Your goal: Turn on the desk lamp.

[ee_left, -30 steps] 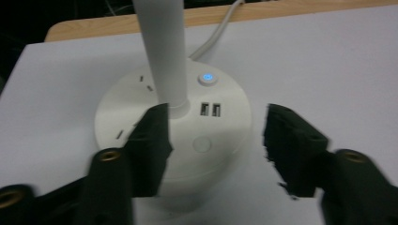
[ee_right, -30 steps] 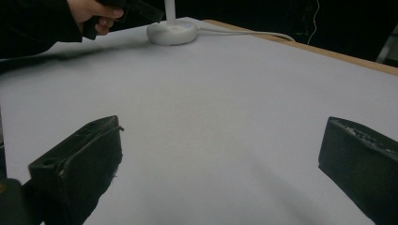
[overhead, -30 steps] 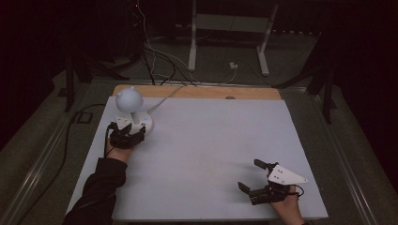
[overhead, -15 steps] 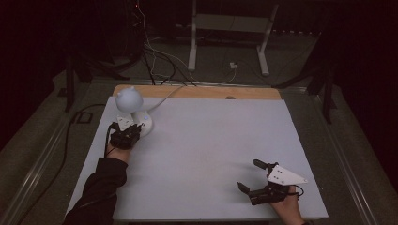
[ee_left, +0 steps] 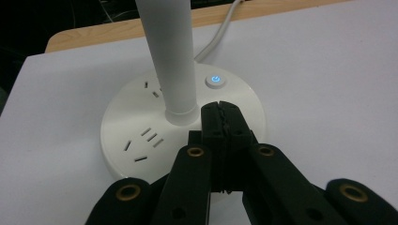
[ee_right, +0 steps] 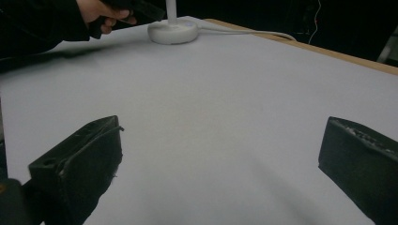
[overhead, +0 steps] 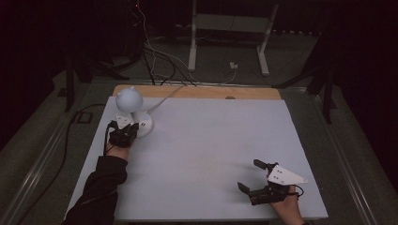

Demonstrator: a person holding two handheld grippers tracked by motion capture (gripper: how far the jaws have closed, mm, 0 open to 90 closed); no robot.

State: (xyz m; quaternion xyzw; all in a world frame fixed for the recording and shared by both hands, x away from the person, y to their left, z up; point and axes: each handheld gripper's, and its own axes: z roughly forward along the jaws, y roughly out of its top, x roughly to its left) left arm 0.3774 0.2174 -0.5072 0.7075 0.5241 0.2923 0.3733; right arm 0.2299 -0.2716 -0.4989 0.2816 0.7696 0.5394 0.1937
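A white desk lamp stands at the table's far left: a round base [overhead: 143, 125] [ee_left: 136, 117] with socket slots, an upright stem [ee_left: 169, 56] and a globe head [overhead: 129, 100]. A blue-lit power button [ee_left: 215, 80] sits on the base. My left gripper [overhead: 133, 128] [ee_left: 219, 107] hovers over the base just right of the stem. Its jaws have just been closing and now meet with nothing between them, the tips short of the button. My right gripper [overhead: 250, 175] [ee_right: 220, 140] rests low at the near right, jaws wide open over bare table.
The room is dim. A white sheet [overhead: 211, 140] covers the table, with a wooden strip [overhead: 197, 92] along the far edge. The lamp's cable [overhead: 162, 98] runs off the back. The left hand [ee_right: 105, 18] and lamp base [ee_right: 172, 32] show far off in the right gripper view.
The left gripper's jaws look narrower at the lamp base than a second ago. Both hands have kept their places.
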